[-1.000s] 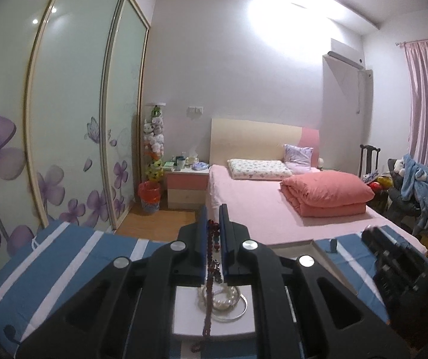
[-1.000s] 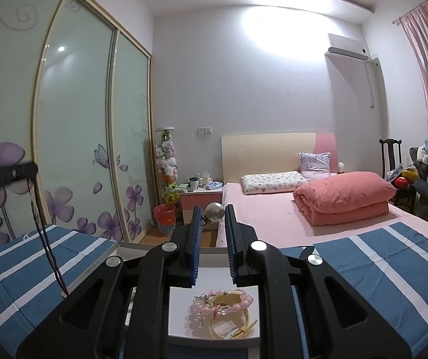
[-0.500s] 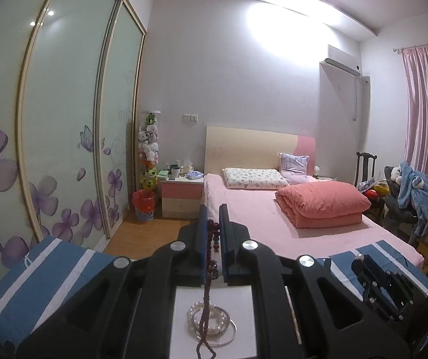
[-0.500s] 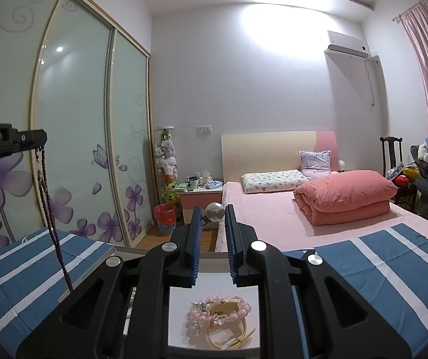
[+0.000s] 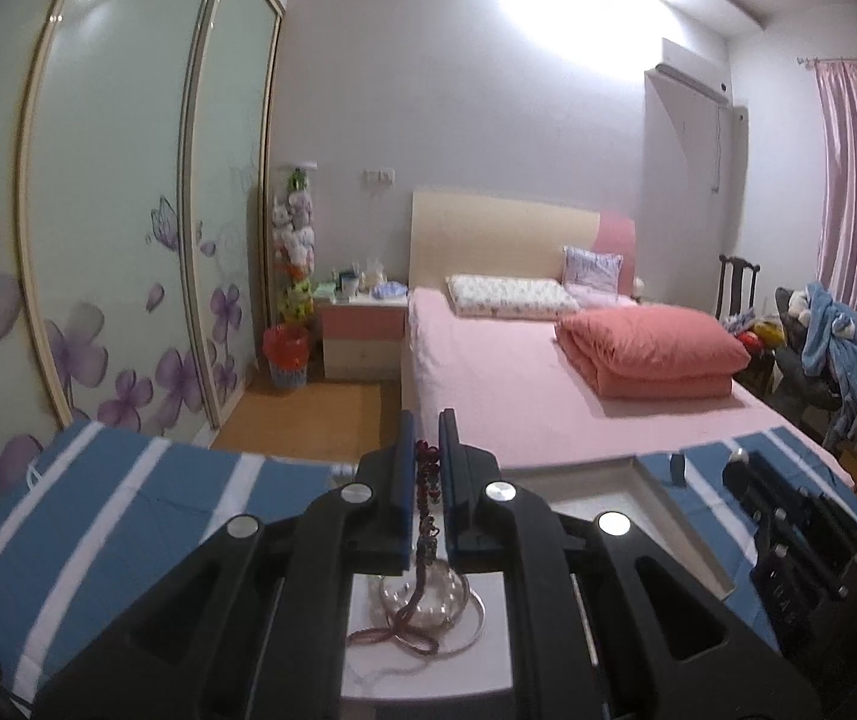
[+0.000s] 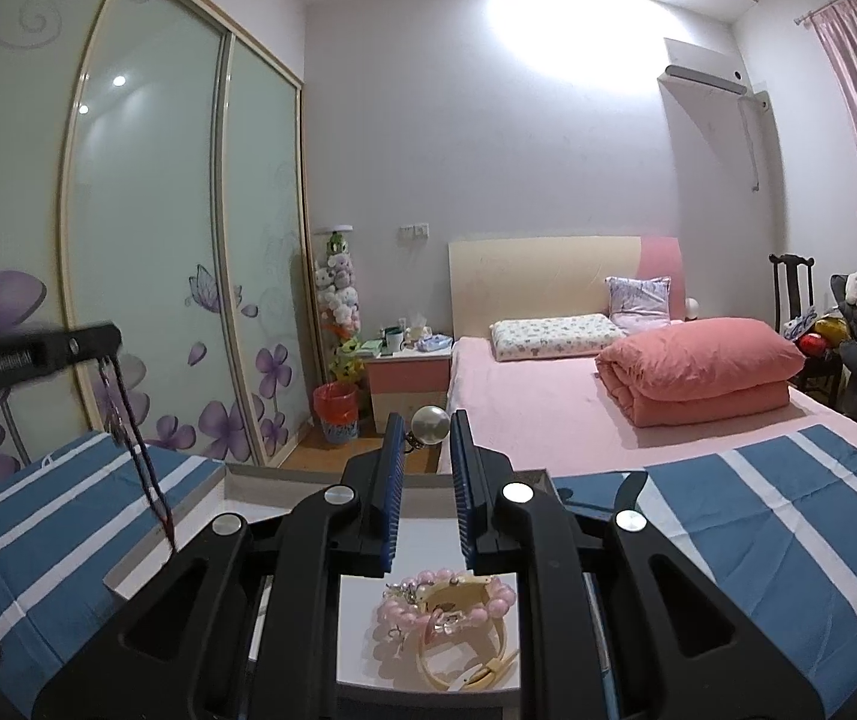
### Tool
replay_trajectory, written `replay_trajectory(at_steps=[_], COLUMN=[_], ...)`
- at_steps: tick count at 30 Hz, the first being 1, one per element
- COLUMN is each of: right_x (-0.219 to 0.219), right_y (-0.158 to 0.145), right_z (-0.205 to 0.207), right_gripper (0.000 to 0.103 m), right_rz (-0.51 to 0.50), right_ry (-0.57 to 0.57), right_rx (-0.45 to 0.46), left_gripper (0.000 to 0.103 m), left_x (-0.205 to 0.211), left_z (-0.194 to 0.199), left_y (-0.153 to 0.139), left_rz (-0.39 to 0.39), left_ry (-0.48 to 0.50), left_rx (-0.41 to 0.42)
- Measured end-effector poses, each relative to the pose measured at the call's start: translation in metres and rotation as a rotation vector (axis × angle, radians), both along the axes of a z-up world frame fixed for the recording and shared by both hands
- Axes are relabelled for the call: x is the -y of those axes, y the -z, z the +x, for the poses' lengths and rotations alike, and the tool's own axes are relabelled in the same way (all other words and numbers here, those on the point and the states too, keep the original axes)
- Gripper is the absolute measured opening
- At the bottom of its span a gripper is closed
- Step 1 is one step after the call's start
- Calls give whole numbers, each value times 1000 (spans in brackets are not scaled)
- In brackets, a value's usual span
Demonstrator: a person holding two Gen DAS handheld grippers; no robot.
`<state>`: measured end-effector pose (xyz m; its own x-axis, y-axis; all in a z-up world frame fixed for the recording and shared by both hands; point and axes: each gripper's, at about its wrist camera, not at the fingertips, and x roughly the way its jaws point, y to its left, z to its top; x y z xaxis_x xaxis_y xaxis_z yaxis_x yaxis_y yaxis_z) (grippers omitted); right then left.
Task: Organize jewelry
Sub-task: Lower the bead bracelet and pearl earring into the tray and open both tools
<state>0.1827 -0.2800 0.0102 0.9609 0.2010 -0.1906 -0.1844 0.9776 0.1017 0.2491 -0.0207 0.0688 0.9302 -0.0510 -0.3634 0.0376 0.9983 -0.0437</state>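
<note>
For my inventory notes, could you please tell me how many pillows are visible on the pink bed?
2: a white patterned pillow lying flat near the headboard, and a small lilac pillow propped against the headboard. The folded coral quilt may hide others.

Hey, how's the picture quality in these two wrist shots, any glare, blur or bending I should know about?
Left wrist view: ceiling light blows out white, wardrobe doors bow from fisheye, whole frame slightly soft. Right wrist view: same glare on the wall, sharper overall, but the left gripper at the edge is motion-blurred.
</note>
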Motion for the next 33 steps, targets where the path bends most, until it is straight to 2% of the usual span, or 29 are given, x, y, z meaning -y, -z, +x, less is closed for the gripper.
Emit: replay_trajectory(at_steps=[3, 5, 13, 20, 30, 33], right_x=[-1, 0, -9, -21, -30, -30], right_y=[4, 6, 13, 23, 40, 38], right_z=[2, 3, 10, 23, 46, 44], right_gripper=[16, 16, 16, 16, 17, 23], right_rz=[-1, -2, -19, -61, -83, -67], right_ry=[-4, -7, -29, -55, -81, -88], right_rx=[-16, -25, -73, -167, -319, -309], left_gripper=[12, 28, 28, 28, 28, 32], left_x=[4, 6, -5, -8, -11, -11], left_z=[5, 7, 13, 21, 25, 25], left_y=[16, 24, 44, 65, 76, 75], left_rz=[8, 9, -12, 11, 9, 11], left_ry=[15, 22, 10, -16, -14, -14], left_rx=[-27, -39, -63, -101, -124, -126])
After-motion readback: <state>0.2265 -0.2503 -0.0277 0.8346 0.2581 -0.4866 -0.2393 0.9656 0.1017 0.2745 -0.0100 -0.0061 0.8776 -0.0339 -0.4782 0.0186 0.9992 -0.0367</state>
